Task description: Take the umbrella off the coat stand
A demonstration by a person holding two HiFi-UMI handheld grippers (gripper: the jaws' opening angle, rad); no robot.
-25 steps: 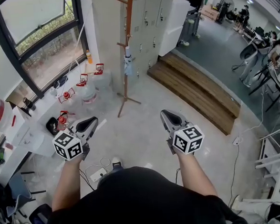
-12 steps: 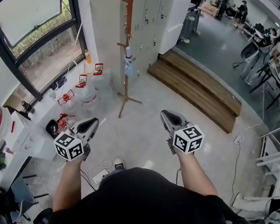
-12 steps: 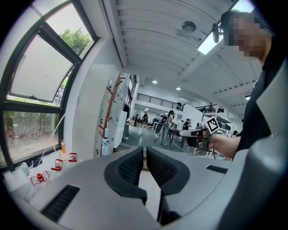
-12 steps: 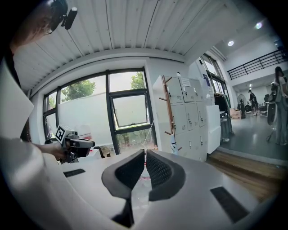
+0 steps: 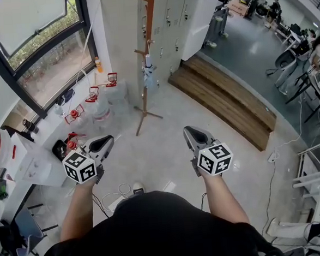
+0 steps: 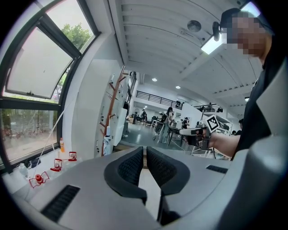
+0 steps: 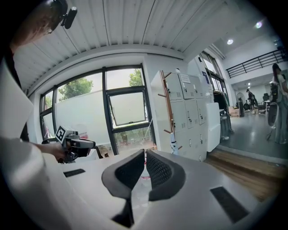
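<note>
A brown wooden coat stand (image 5: 146,54) rises from the pale floor ahead of me, in front of white lockers. A folded pale umbrella (image 5: 148,75) hangs from one of its pegs about halfway up. My left gripper (image 5: 107,139) and right gripper (image 5: 188,129) are held side by side, well short of the stand and pointing toward it. In the left gripper view the left gripper (image 6: 145,148) is shut and empty, with the stand (image 6: 113,103) and umbrella (image 6: 107,143) far off at the left. The right gripper (image 7: 145,152) is also shut and empty, with the umbrella (image 7: 173,146) beyond it.
Clear water jugs with red handles (image 5: 95,102) stand left of the stand below a large window (image 5: 34,46). White lockers (image 5: 169,20) and a low wooden step (image 5: 223,101) lie behind and to the right. A power strip and cables (image 5: 115,201) lie by my feet.
The view has crept forward: the window side and the clutter at the left have slid toward me. Both grippers keep their pose and stay shut.
</note>
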